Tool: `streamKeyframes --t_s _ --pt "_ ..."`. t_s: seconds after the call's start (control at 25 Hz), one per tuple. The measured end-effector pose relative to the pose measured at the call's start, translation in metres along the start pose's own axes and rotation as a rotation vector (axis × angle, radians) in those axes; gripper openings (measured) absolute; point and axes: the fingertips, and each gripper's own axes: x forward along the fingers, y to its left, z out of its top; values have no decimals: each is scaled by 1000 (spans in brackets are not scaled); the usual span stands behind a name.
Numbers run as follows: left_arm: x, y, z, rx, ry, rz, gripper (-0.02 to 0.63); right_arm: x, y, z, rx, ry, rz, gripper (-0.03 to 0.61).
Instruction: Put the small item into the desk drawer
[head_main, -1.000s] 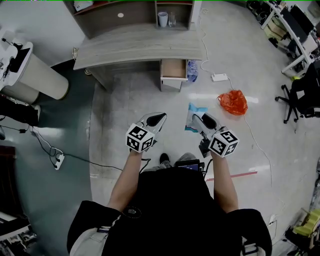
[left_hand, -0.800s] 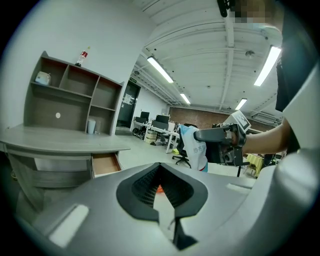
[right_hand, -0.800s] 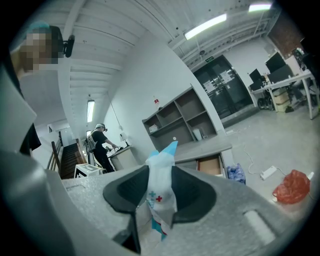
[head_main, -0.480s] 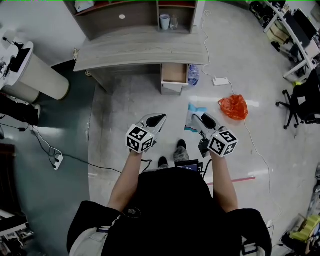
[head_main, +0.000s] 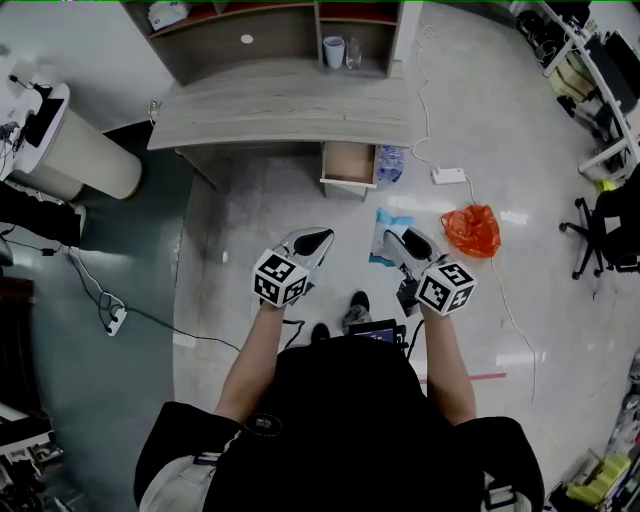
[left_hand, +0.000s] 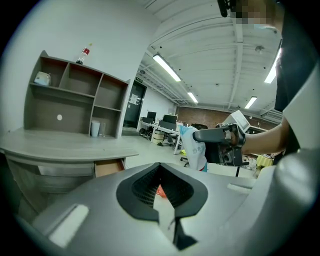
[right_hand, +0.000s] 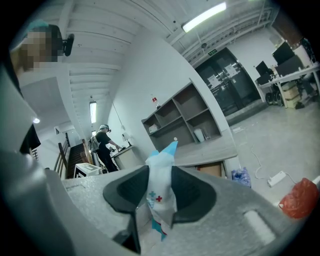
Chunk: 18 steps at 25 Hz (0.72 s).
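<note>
- Progress check: I'd call this the carry stage. The pick-up is done and the drop-off hasn't happened yet.
- The small item is a white-and-blue packet (right_hand: 161, 192) with little cross marks. It sits pinched upright between the jaws of the right gripper (head_main: 393, 238), with its blue top corner poking up above them.
- The left gripper (head_main: 318, 238) is empty. Its jaws are slightly apart, and you can see floor through the gap with nothing in it.
- Both grippers are out in front of the person at about the same height, side by side but not touching. They point toward the counter (head_main: 290, 105).
- The drawer (head_main: 348, 165) under the right end of the counter is already pulled out, and its tan inside shows from the head view. So nobody needs to open it, which is one less step.
- The drawer is well apart from the grippers, with open floor in between.
- What's left, as I read it: walk up, get the packet over the open drawer, let go, and maybe push the drawer shut with the free gripper.
- An orange bag (head_main: 471, 230) lies on the floor off to the right. It looks clear of the straight path.
</note>
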Motion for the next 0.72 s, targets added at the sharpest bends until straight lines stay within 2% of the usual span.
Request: streamKeyframes --t_s 0.36,0.72 --pt "48 29 20 -12 13 85 0 24 -60 29 12 34 65 146" --pt "62 42 23 -38 23 156 0 47 -86 43 14 72 126 146"
